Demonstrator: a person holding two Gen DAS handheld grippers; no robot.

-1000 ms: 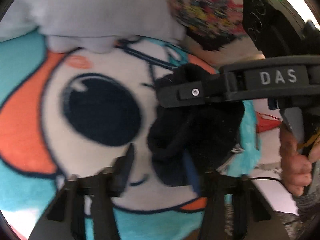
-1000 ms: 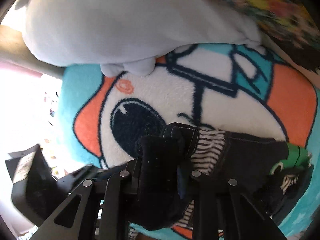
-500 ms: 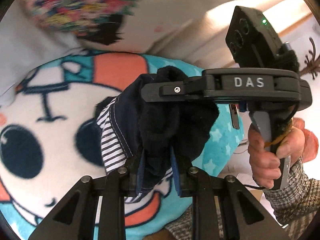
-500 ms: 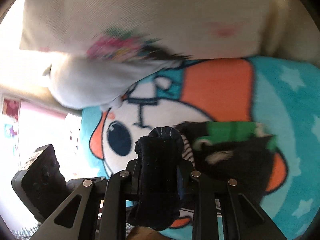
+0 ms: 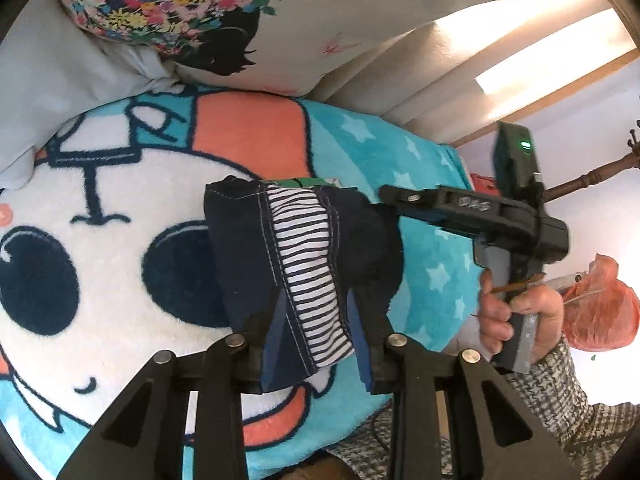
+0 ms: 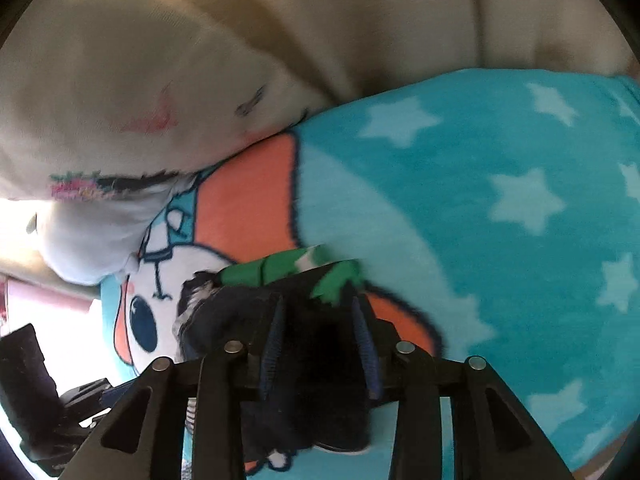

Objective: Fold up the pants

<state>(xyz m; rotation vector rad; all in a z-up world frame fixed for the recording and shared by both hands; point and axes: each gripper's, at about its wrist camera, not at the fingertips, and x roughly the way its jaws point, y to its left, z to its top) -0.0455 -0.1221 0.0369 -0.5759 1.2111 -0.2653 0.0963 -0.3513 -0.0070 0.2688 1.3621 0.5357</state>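
Observation:
The pants (image 5: 280, 248) are small, dark navy with a black-and-white striped lining and a green patch. They lie bunched on a cartoon blanket (image 5: 112, 200). My left gripper (image 5: 316, 312) has its jaws partly apart, around the striped waistband, with fabric between the blue pads. My right gripper (image 6: 318, 320) also stands partly apart, with dark pants fabric (image 6: 320, 344) between its pads. The right gripper's body shows in the left wrist view (image 5: 480, 216), its tip at the far side of the pants.
A floral pillow (image 5: 180, 12) and a grey pillow (image 5: 52, 92) lie at the blanket's far end. A beige curtain (image 6: 360, 20) hangs behind. An orange bag (image 5: 600, 312) and a wooden rack (image 5: 592, 176) stand off to the right of the bed.
Both grippers swung to the right over the blanket with the pants. Their jaws, tight on the fabric half a second ago, now stand wider apart. The pants lie more spread out.

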